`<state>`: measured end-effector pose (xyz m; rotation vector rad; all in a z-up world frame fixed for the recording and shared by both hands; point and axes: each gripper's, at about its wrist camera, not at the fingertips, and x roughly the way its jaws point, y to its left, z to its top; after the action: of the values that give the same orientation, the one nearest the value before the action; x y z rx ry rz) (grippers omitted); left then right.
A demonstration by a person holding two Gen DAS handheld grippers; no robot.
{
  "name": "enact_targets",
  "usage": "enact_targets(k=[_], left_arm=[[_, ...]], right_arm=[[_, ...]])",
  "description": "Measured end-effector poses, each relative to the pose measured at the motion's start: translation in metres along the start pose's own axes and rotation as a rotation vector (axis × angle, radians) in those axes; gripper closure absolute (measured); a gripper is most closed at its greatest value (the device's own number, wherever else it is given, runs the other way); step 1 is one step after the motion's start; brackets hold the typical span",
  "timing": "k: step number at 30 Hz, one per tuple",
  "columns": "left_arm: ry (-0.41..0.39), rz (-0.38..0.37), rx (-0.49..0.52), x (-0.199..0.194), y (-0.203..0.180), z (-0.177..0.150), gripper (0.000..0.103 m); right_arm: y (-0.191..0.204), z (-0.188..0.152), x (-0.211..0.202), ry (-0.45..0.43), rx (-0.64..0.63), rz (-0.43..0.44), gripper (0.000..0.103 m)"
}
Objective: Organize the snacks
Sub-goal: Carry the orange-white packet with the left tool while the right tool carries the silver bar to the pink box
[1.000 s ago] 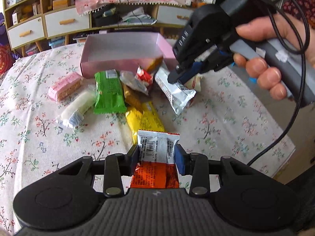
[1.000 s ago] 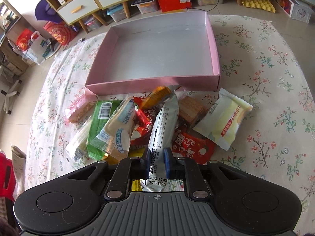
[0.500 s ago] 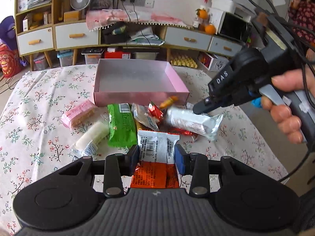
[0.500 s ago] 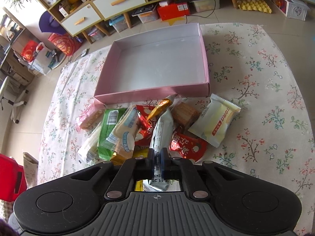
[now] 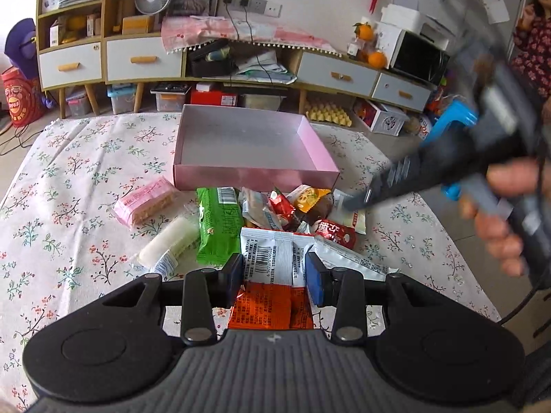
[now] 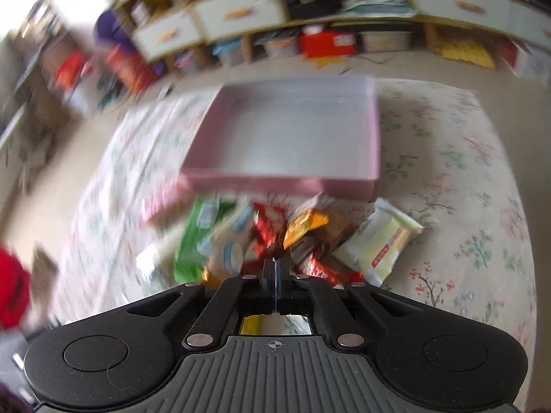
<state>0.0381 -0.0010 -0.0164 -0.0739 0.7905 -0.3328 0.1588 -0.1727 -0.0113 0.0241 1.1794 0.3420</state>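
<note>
My left gripper (image 5: 275, 277) is shut on an orange-and-white snack packet (image 5: 272, 258), held just above the flowered tablecloth. An empty pink box (image 5: 255, 176) (image 6: 282, 183) stands beyond a heap of snacks: a green packet (image 5: 218, 223), a pink wafer pack (image 5: 144, 199), a red packet (image 5: 334, 235) and a pale yellow packet (image 6: 378, 241). My right gripper (image 6: 275, 268) (image 5: 351, 203) hovers blurred over the heap; its jaws are just opening, pads nearly together with nothing between them. A silver packet (image 5: 347, 260) lies on the cloth beside my left gripper's right finger.
A person's hand (image 5: 499, 206) holds the right gripper, its cable trailing off the table's right edge. A blue stool (image 5: 447, 127) stands on the floor at the right. A sideboard with drawers (image 5: 144, 58) and bins lines the far wall. Another person (image 5: 533, 34) stands at the top right.
The silver packet that hung from my right gripper now lies on the cloth. The right gripper has swung over the heap, blurred. My left gripper has risen a little with its packet.
</note>
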Motion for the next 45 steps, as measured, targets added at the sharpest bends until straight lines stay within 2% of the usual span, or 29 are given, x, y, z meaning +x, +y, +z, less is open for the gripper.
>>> enact_targets(k=[1, 2, 3, 9, 16, 19, 23, 25, 33, 38, 45], left_arm=[[0.003, 0.002, -0.001, 0.0, 0.0, 0.0, 0.067], [0.004, 0.004, -0.003, 0.0, 0.001, -0.001, 0.067], [0.004, 0.004, -0.006, 0.0, 0.001, 0.001, 0.067], [-0.005, -0.007, -0.008, -0.003, 0.002, 0.001, 0.067], [0.0, -0.003, -0.016, -0.003, 0.005, 0.001, 0.067], [0.006, 0.002, -0.011, -0.002, 0.004, 0.001, 0.067], [0.018, 0.016, -0.016, -0.002, 0.006, 0.0, 0.067], [0.018, 0.021, -0.021, -0.003, 0.008, 0.0, 0.067], [0.025, 0.058, 0.014, -0.002, 0.007, 0.009, 0.067], [0.001, 0.092, 0.038, 0.004, 0.011, 0.031, 0.067], [-0.012, 0.141, 0.043, 0.031, 0.016, 0.063, 0.067]], right_arm=[[0.002, -0.003, 0.01, 0.025, -0.038, -0.028, 0.081], [0.003, -0.007, 0.019, 0.046, -0.066, -0.047, 0.067], [0.005, -0.011, 0.026, 0.07, -0.1, -0.056, 0.058], [0.004, -0.021, 0.047, 0.133, -0.173, -0.114, 0.052], [0.007, -0.034, 0.071, 0.215, -0.225, -0.144, 0.052], [0.008, -0.035, 0.072, 0.228, -0.217, -0.139, 0.068], [0.015, -0.037, 0.065, 0.239, -0.227, -0.13, 0.074], [0.018, -0.037, 0.056, 0.239, -0.221, -0.111, 0.075], [0.018, -0.017, -0.001, 0.098, -0.142, -0.015, 0.075], [0.005, 0.003, -0.003, 0.051, -0.094, -0.018, 0.075], [-0.01, 0.026, 0.0, 0.013, -0.034, -0.04, 0.075]])
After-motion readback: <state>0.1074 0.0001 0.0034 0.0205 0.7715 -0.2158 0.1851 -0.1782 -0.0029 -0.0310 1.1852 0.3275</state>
